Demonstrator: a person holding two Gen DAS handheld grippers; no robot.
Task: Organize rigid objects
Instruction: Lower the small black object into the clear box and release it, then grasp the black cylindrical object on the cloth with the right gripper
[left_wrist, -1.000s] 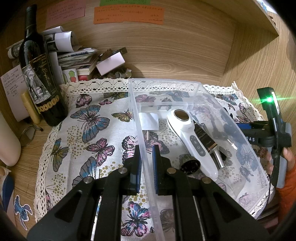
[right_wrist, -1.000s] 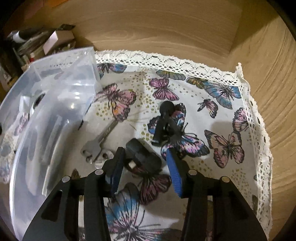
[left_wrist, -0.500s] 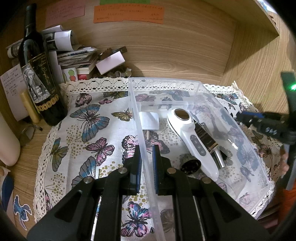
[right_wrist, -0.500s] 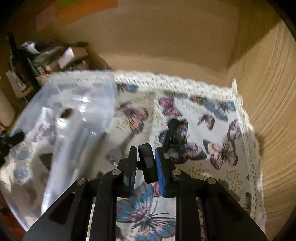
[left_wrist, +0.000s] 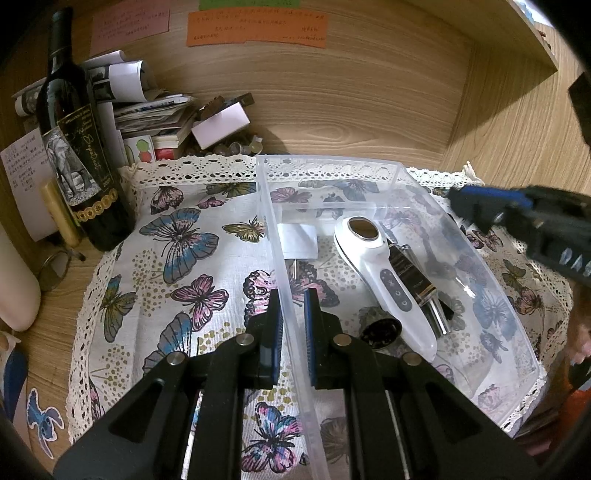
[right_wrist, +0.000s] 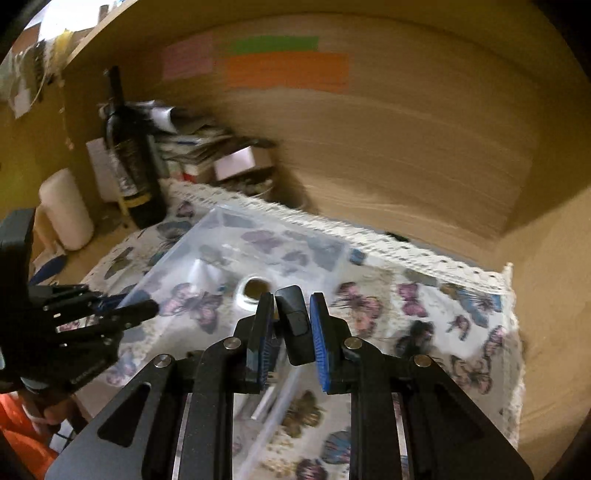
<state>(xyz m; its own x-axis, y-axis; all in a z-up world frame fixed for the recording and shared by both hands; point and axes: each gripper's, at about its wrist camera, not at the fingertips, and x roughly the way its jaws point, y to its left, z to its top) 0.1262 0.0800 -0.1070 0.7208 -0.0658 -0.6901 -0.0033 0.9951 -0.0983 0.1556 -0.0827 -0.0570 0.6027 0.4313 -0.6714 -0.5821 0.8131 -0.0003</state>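
Note:
A clear plastic bin (left_wrist: 491, 291) stands on a butterfly cloth (left_wrist: 184, 258). In it lie a white handheld device (left_wrist: 384, 280), a dark metal-ended tube (left_wrist: 417, 280), a round black cap (left_wrist: 380, 328) and a white card (left_wrist: 299, 240). My left gripper (left_wrist: 293, 325) is shut on the bin's left wall (left_wrist: 280, 251). My right gripper (right_wrist: 291, 321) is shut on a small black object (right_wrist: 293, 321) and holds it above the bin (right_wrist: 221, 236). The right gripper also shows in the left wrist view (left_wrist: 480, 206), at the bin's right side.
A dark wine bottle (left_wrist: 77, 147) stands at the back left beside a stack of papers and boxes (left_wrist: 166, 118). A white cylinder (right_wrist: 66, 210) stands left of the bottle. Wooden walls close the back and right. A small black item (right_wrist: 421, 328) lies on the cloth right of the bin.
My right gripper closed on the small black object, lifted it off the cloth and carried it left over the bin. My left gripper has kept its hold on the bin wall.

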